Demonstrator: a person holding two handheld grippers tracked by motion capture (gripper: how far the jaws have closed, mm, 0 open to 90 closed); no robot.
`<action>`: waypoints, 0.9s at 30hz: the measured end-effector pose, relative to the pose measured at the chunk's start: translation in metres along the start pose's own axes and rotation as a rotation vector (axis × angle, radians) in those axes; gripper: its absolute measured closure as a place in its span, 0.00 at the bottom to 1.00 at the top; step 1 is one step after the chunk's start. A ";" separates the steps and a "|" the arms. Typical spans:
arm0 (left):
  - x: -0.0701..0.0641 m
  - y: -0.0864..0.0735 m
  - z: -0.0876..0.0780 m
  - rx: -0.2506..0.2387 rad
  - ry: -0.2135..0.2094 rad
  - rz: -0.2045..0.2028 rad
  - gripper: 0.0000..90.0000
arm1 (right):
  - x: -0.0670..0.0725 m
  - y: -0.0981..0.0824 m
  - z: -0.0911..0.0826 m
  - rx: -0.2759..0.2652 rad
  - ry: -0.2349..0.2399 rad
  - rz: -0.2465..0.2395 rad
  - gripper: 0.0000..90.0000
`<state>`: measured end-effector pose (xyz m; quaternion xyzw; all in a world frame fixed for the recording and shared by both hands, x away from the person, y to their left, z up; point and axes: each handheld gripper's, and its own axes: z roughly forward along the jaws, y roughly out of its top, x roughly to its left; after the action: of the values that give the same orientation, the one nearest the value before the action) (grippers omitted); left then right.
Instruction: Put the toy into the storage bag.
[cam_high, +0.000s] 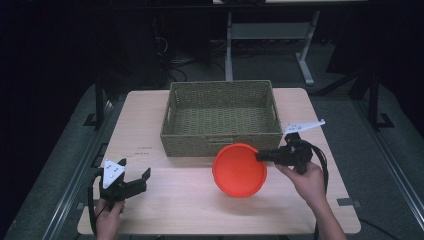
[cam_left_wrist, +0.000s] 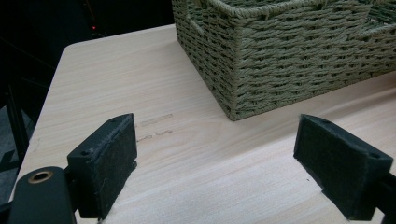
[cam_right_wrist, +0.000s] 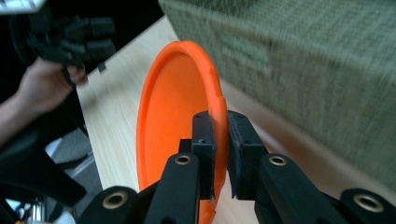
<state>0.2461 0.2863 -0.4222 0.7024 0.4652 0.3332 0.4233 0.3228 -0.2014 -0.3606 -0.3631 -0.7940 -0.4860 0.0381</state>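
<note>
I can't read the faint marks (cam_high: 144, 148) on my pale wood table (cam_high: 175, 200); dark room beyond. My right gripper (cam_high: 261, 156) pinches the orange plate (cam_high: 239, 170) before the basket (cam_high: 220, 142); left gripper (cam_high: 144, 176) gapes wide.

Showing matte black bodywork on the left gripper (cam_high: 135, 170), topped by a pale grey three-cornered plate (cam_high: 113, 172) dotted with small dark holes. Trailing a black cable (cam_high: 91, 200) from its rear. Presenting, in the left gripper view, two blocky black pads (cam_left_wrist: 105, 163) with a faintly fuzzy facing, a small screw hole near each top edge, and a brass-coloured ring (cam_left_wrist: 40, 176) set into a rounded black link. Carrying a second grey plate (cam_high: 303, 126) on the right gripper (cam_high: 260, 156), with black looping cables (cam_high: 320, 160) behind it. Displaying, in the right gripper view, smooth black links, brass-ringed pivots (cam_right_wrist: 182, 160) and rectangular black pads with tiny screw holes.
</note>
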 end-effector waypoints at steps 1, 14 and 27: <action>0.000 0.000 0.000 0.001 -0.001 0.001 0.14 | -0.001 0.006 -0.001 -0.003 0.007 0.002 0.91; -0.001 0.001 -0.002 -0.001 -0.001 0.000 0.14 | -0.011 0.075 -0.002 -0.048 0.008 0.032 0.91; -0.002 0.001 -0.001 0.000 -0.004 0.003 0.14 | -0.037 0.114 0.010 -0.076 -0.047 0.108 0.91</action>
<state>0.2448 0.2851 -0.4212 0.7037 0.4636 0.3324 0.4236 0.4230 -0.1835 -0.2959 -0.4178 -0.7550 -0.5044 0.0319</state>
